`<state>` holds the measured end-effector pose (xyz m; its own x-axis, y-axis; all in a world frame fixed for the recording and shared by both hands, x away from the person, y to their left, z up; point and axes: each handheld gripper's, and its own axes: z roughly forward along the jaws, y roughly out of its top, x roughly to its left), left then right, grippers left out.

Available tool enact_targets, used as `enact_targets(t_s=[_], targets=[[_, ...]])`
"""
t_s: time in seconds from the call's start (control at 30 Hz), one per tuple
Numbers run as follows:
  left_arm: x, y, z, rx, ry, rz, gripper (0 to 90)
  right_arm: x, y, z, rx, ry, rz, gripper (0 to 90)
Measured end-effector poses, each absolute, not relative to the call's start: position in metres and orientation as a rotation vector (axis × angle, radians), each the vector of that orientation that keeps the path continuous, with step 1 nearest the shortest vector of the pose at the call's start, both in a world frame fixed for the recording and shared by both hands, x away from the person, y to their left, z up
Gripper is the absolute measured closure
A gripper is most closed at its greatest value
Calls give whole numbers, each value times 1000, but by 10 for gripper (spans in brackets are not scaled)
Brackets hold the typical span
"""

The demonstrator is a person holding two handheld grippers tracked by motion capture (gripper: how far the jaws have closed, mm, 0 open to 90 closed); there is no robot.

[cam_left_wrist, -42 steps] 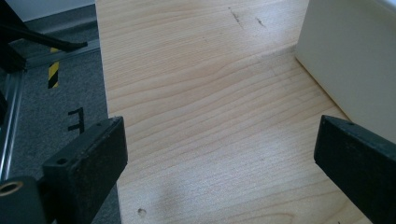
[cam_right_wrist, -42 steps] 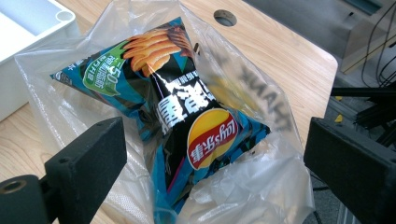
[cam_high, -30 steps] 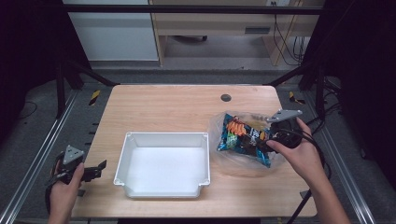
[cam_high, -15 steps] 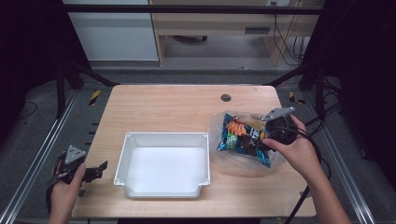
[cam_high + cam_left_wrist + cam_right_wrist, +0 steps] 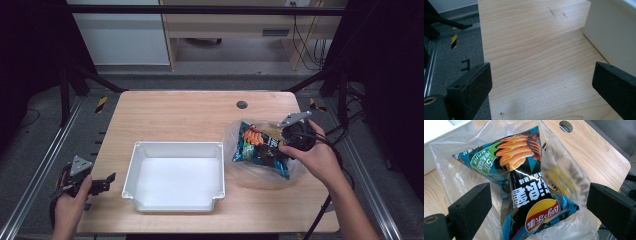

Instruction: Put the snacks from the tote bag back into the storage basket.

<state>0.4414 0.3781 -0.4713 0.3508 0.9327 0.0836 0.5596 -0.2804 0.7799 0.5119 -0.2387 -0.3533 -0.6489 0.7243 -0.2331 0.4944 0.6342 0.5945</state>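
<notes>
Starting nearest the person, the left gripper (image 5: 102, 183) is held at the table's (image 5: 180, 117) near left edge with its jaws spread wide over bare wood, just beside the white tray (image 5: 219, 170). Farther out on the right side, the right gripper (image 5: 537, 202) is poised with jaws wide apart on either side of the chip bag (image 5: 524, 187), neither jaw touching it. That bag is seen lying in a clear plastic bag (image 5: 571, 182) right of the tray, short of the round hole (image 5: 242, 105) near the far edge.
</notes>
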Motion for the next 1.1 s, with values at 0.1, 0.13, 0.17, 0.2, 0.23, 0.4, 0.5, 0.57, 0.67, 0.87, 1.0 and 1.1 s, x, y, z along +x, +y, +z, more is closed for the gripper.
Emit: enact_targets(t_s=[0.1,0.13,0.17,0.2,0.23,0.4,0.5,0.57,0.67,0.87,1.0,1.1], targets=[[442,378,-472,1960,1295,723,27,516,-237,-357,947,2412,671,64],[442,378,-472,1959,1295,724,27,517,-237,-357,938,2417,671,65],[442,378,-472,1960,1295,723,27,518,-236,-357,934,2426,670,66],[442,378,-472,1960,1294,723,27,520,-236,-358,932,2431,669,66],[442,378,-472,1959,1294,723,27,521,-235,-359,931,2439,669,67],[442,378,-472,1961,1294,722,27,527,-232,-362,915,2452,662,69],[442,378,-471,1962,1293,725,27,529,-231,-364,901,2454,662,74],[442,378,-472,1962,1295,725,27,531,-228,-367,881,2470,642,75],[442,378,-471,1963,1294,726,26,533,-227,-369,867,2481,644,76],[442,378,-472,1964,1293,725,27,536,-224,-374,859,2478,636,102],[442,378,-472,1962,1294,722,27,539,-223,-376,859,2495,635,93],[442,378,-472,1963,1293,721,27,542,-221,-378,856,2507,632,82]])
